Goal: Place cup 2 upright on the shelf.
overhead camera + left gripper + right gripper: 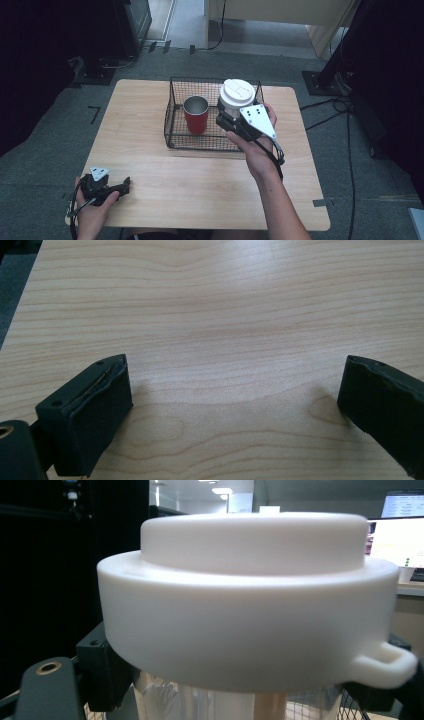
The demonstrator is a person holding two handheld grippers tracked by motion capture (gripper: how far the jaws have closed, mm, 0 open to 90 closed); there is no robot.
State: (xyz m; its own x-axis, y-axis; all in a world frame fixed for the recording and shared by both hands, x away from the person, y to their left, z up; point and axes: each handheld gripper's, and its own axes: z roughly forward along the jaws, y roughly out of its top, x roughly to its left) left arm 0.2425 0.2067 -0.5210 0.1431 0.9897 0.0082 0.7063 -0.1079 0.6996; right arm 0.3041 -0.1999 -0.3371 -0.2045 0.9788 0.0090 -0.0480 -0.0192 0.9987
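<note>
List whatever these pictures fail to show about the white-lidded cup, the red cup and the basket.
- White-lidded cup: high view, body hidden behind the right gripper and hand; right gripper view, base cut off by the bottom edge.
- Its contents: hidden under the lid.
- Red cup: high view, too small to tell whether anything is inside.
- Wire basket: high view, near right corner hidden by the hand.

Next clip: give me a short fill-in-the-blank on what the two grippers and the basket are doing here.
1. The right gripper is shut on the cup with the ____ lid.
2. Inside the wire basket stands a ____ cup with no lid.
3. The left gripper has its jaws ____ with nothing between them, over the wooden table.

Missing words: white; red; open
</note>
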